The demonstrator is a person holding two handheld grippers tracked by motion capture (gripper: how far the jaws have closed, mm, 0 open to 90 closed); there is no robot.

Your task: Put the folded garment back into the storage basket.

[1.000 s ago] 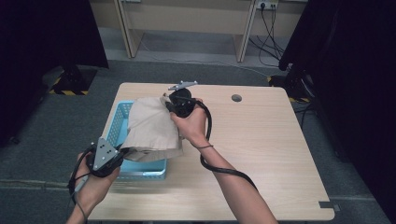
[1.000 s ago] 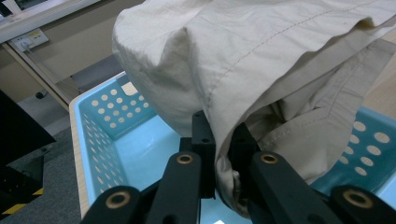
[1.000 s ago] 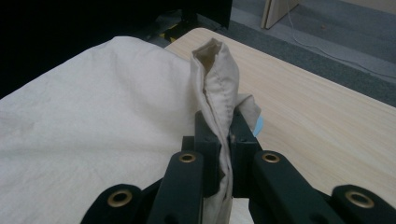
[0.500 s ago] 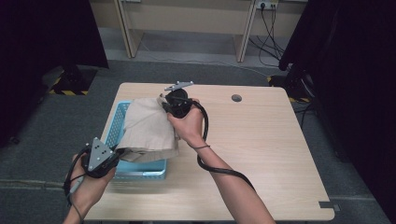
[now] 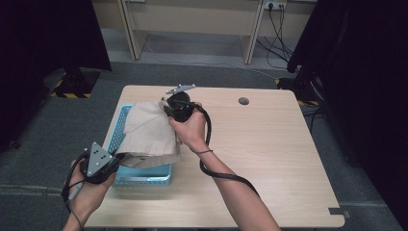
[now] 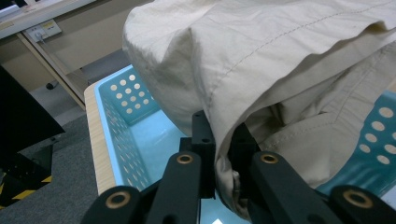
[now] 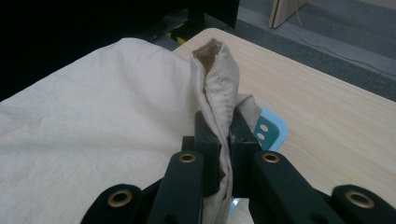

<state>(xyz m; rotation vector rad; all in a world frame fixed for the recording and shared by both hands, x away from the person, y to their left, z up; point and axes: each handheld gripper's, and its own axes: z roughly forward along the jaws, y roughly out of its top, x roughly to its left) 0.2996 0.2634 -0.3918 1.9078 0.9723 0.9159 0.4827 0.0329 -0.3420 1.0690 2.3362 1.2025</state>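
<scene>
A beige cloth garment (image 5: 146, 132) hangs spread between my two grippers above a light blue perforated basket (image 5: 144, 174) at the table's left edge. My left gripper (image 5: 115, 160) is shut on the cloth's near lower edge; in the left gripper view its jaws pinch a seamed fold of the cloth (image 6: 289, 70) over the basket's floor (image 6: 154, 140). My right gripper (image 5: 166, 107) is shut on the far upper edge; in the right gripper view a thick hem of the cloth (image 7: 217, 88) stands up from between its jaws, with a basket corner (image 7: 266, 130) just behind.
The wooden table (image 5: 269, 144) has a round cable hole (image 5: 243, 101) at the back. Black curtains stand left and right, and a cabinet with cables (image 5: 269, 19) lies beyond the table. Grey carpet surrounds it.
The left hand and its cloth edge shifted slightly left and toward the near edge. The right hand has stayed nearly still, and both grips are unchanged.
</scene>
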